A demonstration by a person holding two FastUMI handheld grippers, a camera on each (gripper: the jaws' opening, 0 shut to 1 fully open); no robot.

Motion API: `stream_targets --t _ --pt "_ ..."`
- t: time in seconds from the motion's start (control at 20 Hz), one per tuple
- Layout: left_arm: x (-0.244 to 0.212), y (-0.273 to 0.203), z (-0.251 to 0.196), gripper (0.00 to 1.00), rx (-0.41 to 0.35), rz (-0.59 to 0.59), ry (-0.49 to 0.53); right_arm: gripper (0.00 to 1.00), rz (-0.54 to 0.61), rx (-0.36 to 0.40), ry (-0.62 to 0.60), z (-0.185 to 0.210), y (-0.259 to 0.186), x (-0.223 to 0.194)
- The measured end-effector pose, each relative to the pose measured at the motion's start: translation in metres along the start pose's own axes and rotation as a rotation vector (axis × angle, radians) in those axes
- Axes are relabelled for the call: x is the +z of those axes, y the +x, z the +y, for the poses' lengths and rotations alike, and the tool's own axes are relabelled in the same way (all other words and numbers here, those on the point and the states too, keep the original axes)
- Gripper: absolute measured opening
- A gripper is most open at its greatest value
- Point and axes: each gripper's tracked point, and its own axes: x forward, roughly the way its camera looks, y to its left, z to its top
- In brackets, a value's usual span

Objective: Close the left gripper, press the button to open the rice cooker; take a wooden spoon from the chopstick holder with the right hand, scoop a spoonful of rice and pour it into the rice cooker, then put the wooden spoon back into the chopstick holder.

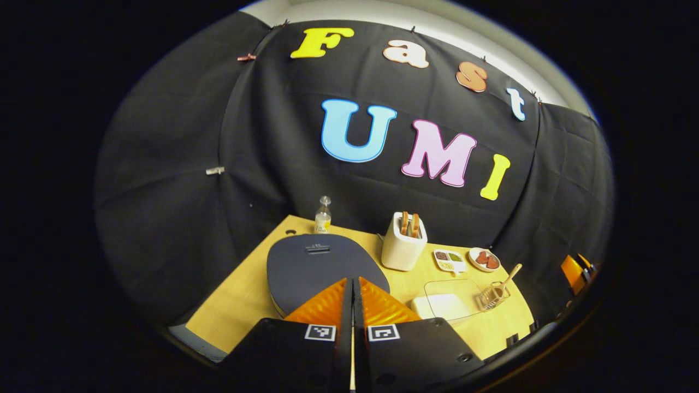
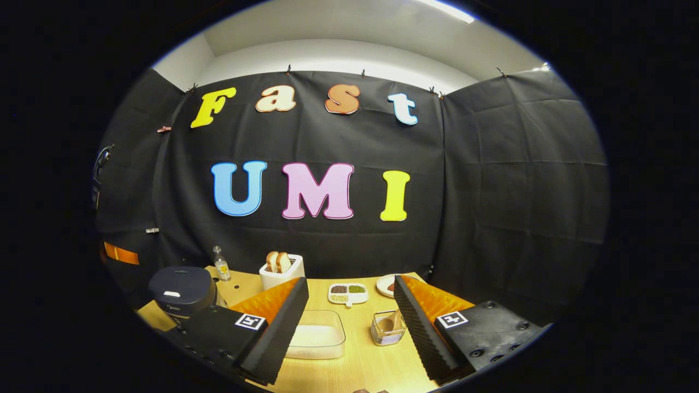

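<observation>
The dark rice cooker (image 1: 317, 267) sits with its lid down right in front of my left gripper (image 1: 353, 281), whose fingers are pressed together just above the lid's near edge. The cooker (image 2: 183, 290) also appears at the left in the right gripper view. My right gripper (image 2: 349, 308) stands wide open above the table. Between its fingers lie a clear container of white rice (image 2: 319, 334) and a wire chopstick holder (image 2: 386, 327) with a wooden spoon (image 2: 389, 322) in it. In the left gripper view the wooden spoon (image 1: 510, 275) leans out of the holder (image 1: 492, 296), beside the rice container (image 1: 445, 303).
On the wooden table (image 2: 360, 365) a white toaster (image 2: 281, 272) holds bread slices at the back. A small bottle (image 2: 221, 267) stands near the cooker. A divided dish of beans (image 2: 348, 292) and a plate (image 2: 386, 284) lie behind the holder.
</observation>
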Motion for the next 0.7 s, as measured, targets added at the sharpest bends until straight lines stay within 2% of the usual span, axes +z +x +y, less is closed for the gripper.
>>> stream_targets --t 0.25,0.35,0.5,0.7 --pt "-0.021 0.047 0.004 0.06 0.01 0.084 -0.025 0.98 0.042 0.006 0.023 -0.008 0.022 -0.014" --pt "-0.032 0.064 0.009 0.06 0.036 0.121 -0.049 0.96 0.053 0.007 0.034 -0.013 0.031 -0.019" --pt "-0.054 0.083 0.016 0.06 0.081 0.17 -0.004 0.98 0.078 0.037 0.057 -0.011 0.042 -0.028" --pt "-0.069 0.097 0.015 0.06 0.098 0.198 0.006 0.98 0.075 0.068 0.091 -0.014 0.054 -0.029"
